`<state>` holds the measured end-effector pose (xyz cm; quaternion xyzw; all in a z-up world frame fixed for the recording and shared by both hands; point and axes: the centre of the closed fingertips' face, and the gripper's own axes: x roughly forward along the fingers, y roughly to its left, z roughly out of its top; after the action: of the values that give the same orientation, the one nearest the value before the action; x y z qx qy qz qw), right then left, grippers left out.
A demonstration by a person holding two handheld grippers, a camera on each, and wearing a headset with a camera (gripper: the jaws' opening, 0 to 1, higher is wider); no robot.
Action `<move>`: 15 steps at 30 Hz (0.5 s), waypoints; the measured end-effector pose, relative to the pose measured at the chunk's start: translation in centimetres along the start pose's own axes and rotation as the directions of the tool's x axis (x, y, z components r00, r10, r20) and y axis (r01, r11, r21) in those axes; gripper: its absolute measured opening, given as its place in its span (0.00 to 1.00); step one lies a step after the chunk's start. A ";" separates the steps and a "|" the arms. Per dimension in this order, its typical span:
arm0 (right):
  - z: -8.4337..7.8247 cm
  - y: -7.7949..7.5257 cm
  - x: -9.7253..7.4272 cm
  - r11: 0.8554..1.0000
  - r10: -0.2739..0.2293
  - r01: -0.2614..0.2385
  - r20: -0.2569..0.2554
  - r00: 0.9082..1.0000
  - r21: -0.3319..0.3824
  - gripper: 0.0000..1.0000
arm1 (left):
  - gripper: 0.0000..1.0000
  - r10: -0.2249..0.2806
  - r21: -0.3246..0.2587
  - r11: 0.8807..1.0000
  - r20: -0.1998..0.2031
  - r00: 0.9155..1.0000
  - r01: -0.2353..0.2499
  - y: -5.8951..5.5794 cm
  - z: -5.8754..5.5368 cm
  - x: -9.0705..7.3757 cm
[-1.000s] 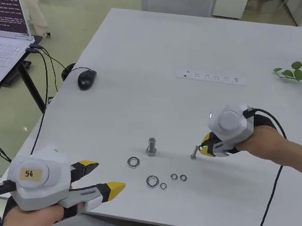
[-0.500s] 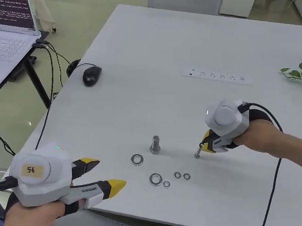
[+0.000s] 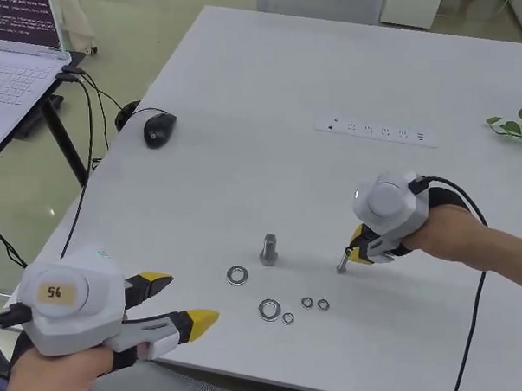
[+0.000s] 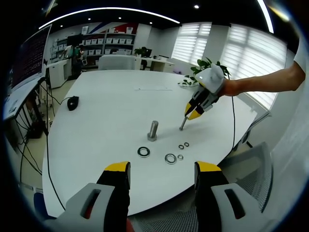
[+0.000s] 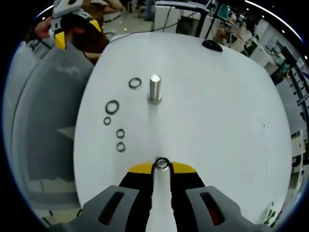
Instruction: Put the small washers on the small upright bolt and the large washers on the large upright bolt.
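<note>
Two bolts (image 3: 268, 249), five washers (image 3: 269, 310)

Yellow sticker (image 3: 56, 293) atop the left gripper (image 3: 189, 297), two dark digits, blurred, perhaps "56", laptop screen (image 3: 15, 17) left of that gripper, text lines too small to read

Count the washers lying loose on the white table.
5. One large washer lies left of the large bolt; another large washer lies nearer the person. Three small washers sit to its right: one beside it, a pair beyond. None seems hidden.
</note>
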<state>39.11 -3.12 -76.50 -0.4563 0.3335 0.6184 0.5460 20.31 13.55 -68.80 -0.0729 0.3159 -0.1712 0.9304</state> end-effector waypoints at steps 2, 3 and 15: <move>0.0 0.0 0.0 1.000 0.001 -0.001 -0.002 1.000 -0.001 0.14 | 0.53 0.001 -0.001 1.000 0.000 1.000 -0.001 0.0 0.0 0.0; 0.0 0.0 0.0 1.000 0.002 -0.002 -0.002 1.000 0.000 0.14 | 0.53 0.002 -0.002 1.000 0.000 1.000 -0.002 0.1 0.0 -0.1; 0.1 0.0 0.3 1.000 0.010 -0.010 -0.009 1.000 -0.001 0.14 | 0.53 0.006 -0.005 1.000 0.001 1.000 -0.006 0.2 -0.1 -0.2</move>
<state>39.09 -2.93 -76.79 -0.4577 0.3379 0.6193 0.5411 20.14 13.80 -68.81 -0.0742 0.3159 -0.1674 0.9310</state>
